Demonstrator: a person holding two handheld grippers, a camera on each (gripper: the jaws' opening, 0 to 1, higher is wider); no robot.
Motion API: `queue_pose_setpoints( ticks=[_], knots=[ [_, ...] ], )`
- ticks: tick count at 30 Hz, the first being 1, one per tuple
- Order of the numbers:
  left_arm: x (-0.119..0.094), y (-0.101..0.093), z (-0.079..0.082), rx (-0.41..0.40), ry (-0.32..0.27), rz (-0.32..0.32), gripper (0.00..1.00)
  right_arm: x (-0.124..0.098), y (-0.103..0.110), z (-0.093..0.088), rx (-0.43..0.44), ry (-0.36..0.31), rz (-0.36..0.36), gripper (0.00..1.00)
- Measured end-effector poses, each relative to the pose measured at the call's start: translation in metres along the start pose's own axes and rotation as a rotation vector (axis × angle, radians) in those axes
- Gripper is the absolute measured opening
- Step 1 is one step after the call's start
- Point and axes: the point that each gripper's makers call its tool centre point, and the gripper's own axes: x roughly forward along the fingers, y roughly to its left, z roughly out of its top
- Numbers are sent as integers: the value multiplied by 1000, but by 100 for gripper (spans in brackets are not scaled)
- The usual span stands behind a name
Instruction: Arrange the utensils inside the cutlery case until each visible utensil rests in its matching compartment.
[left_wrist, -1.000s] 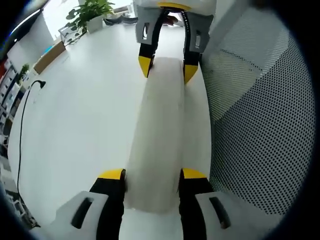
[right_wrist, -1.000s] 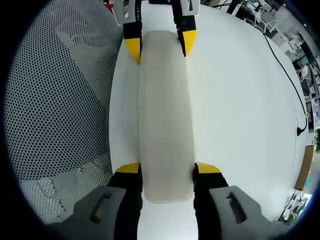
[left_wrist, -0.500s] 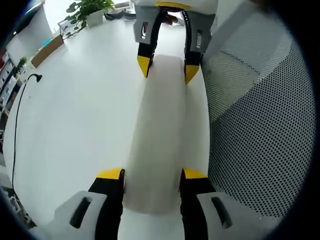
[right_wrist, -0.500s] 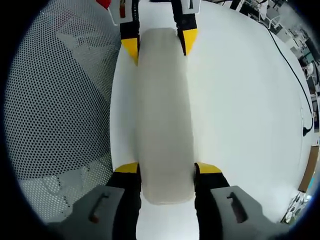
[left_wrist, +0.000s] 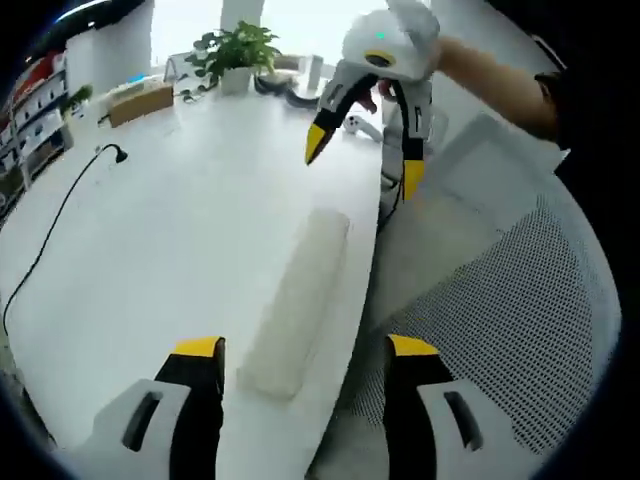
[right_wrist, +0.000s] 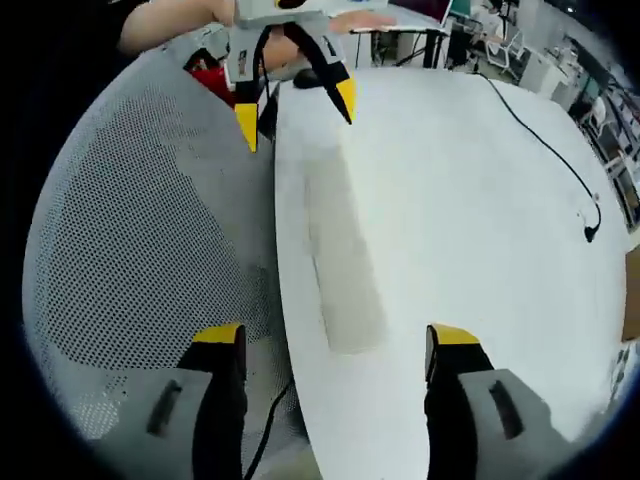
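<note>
The long white cutlery case (left_wrist: 295, 300) lies closed near the white table's (left_wrist: 150, 260) edge, beside a perforated mesh chair (right_wrist: 130, 250). The left gripper (left_wrist: 300, 350) and right gripper (right_wrist: 335, 335) hover at opposite ends of the case, jaws spread apart, touching nothing.

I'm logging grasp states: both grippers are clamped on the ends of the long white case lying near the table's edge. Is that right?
Not quite. The long white case does lie near the edge of the table, but neither gripper is clamped on it. In the left gripper view the left gripper stands open and clear of the case, and the right gripper hangs open above its far end. The right gripper view shows the same.
</note>
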Motion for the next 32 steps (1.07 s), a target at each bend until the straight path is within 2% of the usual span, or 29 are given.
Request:
queue_pose_setpoints(
  ticks=[1, 2, 3, 4, 5, 6, 10, 13, 15, 18, 20, 23, 25, 32],
  knots=[
    [-11, -1, 11, -24, -94, 13, 75, -11, -3, 4, 37, -75, -43, 79],
    [-19, 0, 17, -46, -154, 21, 78, -18, -4, 5, 64, -121, -65, 81],
    [-27, 1, 22, -77, -206, 32, 81, -27, -6, 6, 116, -195, -97, 84],
    [-39, 5, 29, -126, -288, 57, 83, -34, -7, 7, 158, -252, -125, 86],
    [-46, 7, 32, -156, -336, 70, 84, -39, -9, 7, 197, -302, -149, 89],
    [-58, 10, 37, -195, -407, 92, 87, -46, -11, 2, 251, -366, -178, 93],
    [-88, 21, 44, -271, -576, 168, 98, -62, -13, -10, 400, -508, -240, 99],
    [-103, 22, 44, -307, -670, 210, 100, -74, -13, -7, 493, -640, -276, 99],
    [-107, 24, 37, -364, -696, 228, 100, -83, -19, -7, 548, -723, -298, 99],
    [-109, 21, 31, -377, -709, 249, 100, -93, -28, -12, 659, -837, -353, 99],
    [-109, 21, 24, -389, -712, 267, 100, -97, -30, -12, 705, -899, -365, 99],
    [-113, 23, 16, -420, -732, 295, 100, -102, -30, -9, 713, -925, -361, 99],
    [-115, 23, 13, -440, -742, 294, 100, -99, -29, -6, 709, -919, -359, 99],
    [-120, 19, 11, -445, -744, 300, 100, -73, -15, -11, 673, -784, -296, 99]
  ],
)
